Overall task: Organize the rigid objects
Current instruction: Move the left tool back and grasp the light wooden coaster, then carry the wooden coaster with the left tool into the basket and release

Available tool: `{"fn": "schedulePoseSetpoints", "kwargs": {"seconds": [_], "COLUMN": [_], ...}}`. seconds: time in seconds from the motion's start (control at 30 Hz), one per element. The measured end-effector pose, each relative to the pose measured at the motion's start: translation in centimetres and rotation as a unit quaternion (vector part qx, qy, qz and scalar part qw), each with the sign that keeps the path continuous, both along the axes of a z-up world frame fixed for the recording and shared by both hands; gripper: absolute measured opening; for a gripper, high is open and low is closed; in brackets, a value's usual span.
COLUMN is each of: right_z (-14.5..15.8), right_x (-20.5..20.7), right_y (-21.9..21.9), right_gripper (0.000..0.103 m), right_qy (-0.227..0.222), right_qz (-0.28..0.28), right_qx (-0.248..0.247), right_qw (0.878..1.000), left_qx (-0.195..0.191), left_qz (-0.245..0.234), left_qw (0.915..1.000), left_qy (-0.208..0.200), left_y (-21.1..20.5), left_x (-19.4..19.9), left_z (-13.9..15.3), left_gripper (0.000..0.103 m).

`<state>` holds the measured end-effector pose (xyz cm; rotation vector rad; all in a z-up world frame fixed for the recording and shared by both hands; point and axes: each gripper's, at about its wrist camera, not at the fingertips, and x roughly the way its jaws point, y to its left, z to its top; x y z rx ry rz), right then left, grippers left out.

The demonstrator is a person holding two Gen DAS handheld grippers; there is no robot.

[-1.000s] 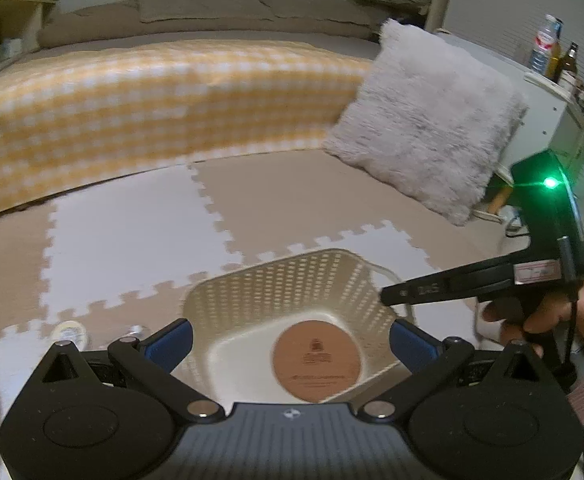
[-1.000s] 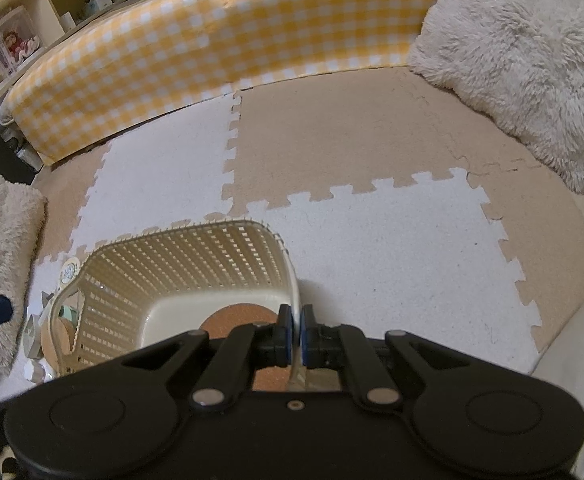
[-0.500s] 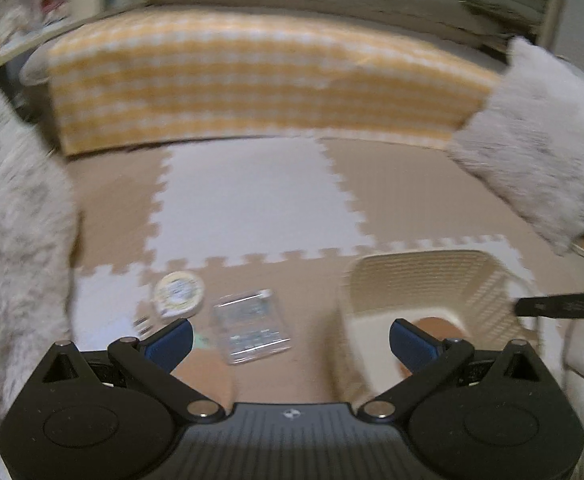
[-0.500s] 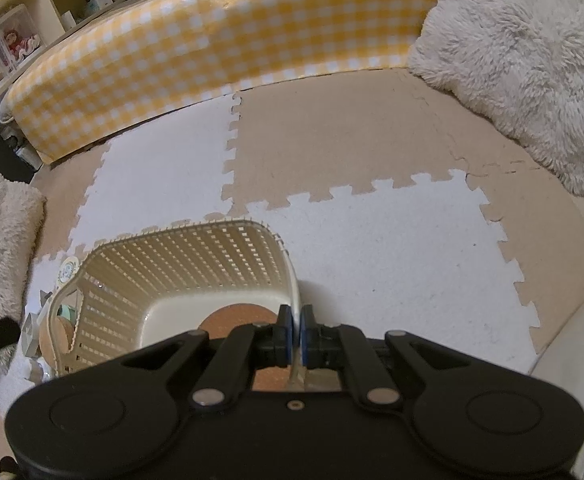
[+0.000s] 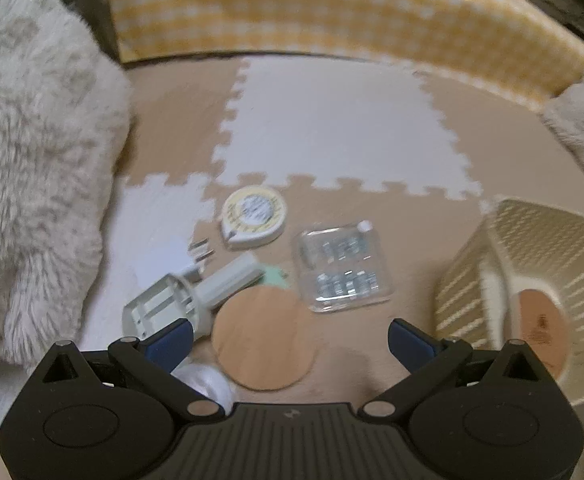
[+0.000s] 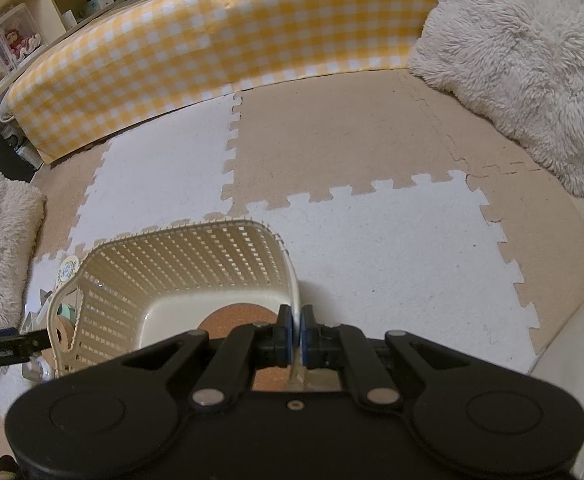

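On the foam mat [image 5: 332, 120], the left gripper [image 5: 289, 338] hangs spread and empty above a round cork coaster [image 5: 263, 338], a clear case [image 5: 344, 270] just beyond. The right gripper [image 6: 296, 334] pinches the basket [image 6: 179, 264] rim.

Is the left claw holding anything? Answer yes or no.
No: the left claw is wide open and empty above the round cork coaster on the mat.

Before our open left claw [image 5: 289, 338]: cork coaster [image 5: 265, 340], clear case [image 5: 344, 270], tape measure [image 5: 253, 216], basket [image 5: 472, 268] at frame right.
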<state>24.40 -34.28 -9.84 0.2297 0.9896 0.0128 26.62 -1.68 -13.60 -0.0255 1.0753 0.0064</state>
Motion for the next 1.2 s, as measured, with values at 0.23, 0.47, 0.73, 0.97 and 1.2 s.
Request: {"fn": "schedulePoseSetpoints", "kwargs": {"seconds": [0.23, 0.47, 0.73, 0.97, 1.2], "right_z": [0.0, 0.0, 0.0, 0.0, 0.0], "right_x": [0.0, 0.0, 0.0, 0.0, 0.0], "right_y": [0.0, 0.0, 0.0, 0.0, 0.0], "right_gripper": [0.005, 0.005, 0.005, 0.005, 0.005], "right_qy": [0.000, 0.000, 0.000, 0.000, 0.000], "right_qz": [0.000, 0.000, 0.000, 0.000, -0.001], "right_qx": [0.000, 0.000, 0.000, 0.000, 0.000], "right_qw": [1.000, 1.000, 1.000, 1.000, 1.000], "left_qx": [-0.003, -0.001, 0.004, -0.007, -0.030], "left_qz": [0.030, 0.036, 0.031, 0.017, 0.001], "left_qw": [0.9993, 0.9992, 0.9993, 0.9998, 0.9985], "left_qy": [0.021, 0.017, 0.021, 0.004, -0.046], "left_y": [1.3, 1.3, 1.0, 0.4, -0.2], "left_x": [0.7, 0.9, 0.9, 0.6, -0.1], "left_z": [-1.8, -2.2, -2.2, -0.8, 2.4], "left_gripper": [0.094, 0.077, 0.068, 0.068, 0.068]}}
